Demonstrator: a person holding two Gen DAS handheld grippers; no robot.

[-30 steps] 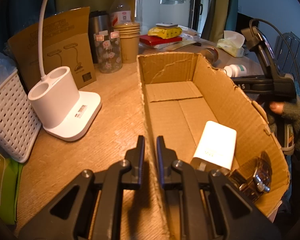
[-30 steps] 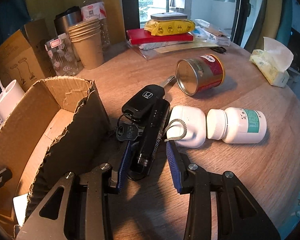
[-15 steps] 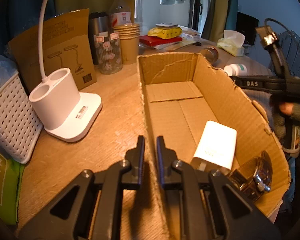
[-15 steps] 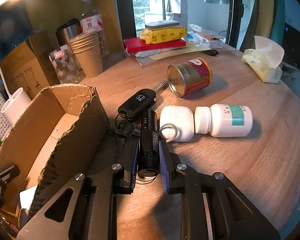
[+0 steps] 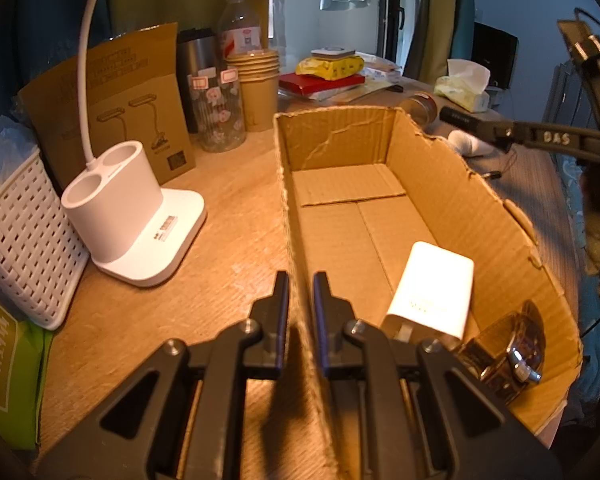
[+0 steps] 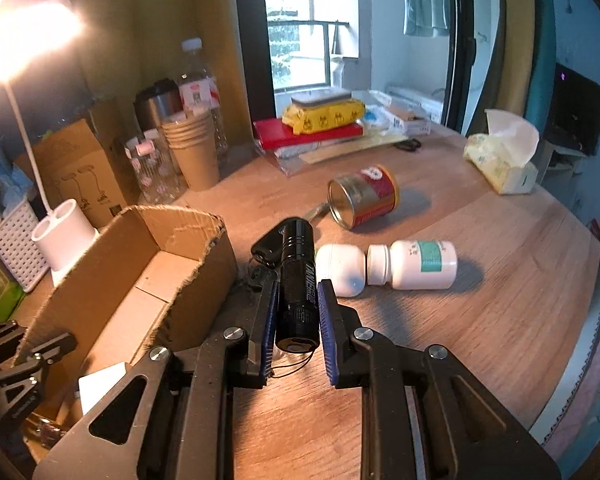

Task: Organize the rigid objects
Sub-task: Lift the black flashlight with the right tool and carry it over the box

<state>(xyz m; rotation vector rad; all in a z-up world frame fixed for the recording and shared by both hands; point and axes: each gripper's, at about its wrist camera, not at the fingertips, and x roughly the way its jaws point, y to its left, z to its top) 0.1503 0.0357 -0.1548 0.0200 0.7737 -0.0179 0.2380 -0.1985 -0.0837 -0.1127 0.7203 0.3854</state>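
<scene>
While our right tool [image 6: 298,314] pinches the black flashlight [image 6: 297,276], our left tool [image 5: 300,304] grips the cardboard box [image 5: 452,196] by its near wall.

We see the flashlight clamped between the right tool's blue pads, raised off the desk [image 6: 480,320] just beside the box's torn corner, with a car key [image 6: 266,244] partly hidden behind it. On the desk beyond lie a white bottle [image 6: 340,268], a pill bottle [image 6: 414,264] and a red tin [image 6: 364,196], all on their sides. Our left tool's fingers are nearly pressed together astride the box's thin wall. Inside the box rest a white charger [image 5: 432,288] and a wristwatch [image 5: 512,352].
</scene>
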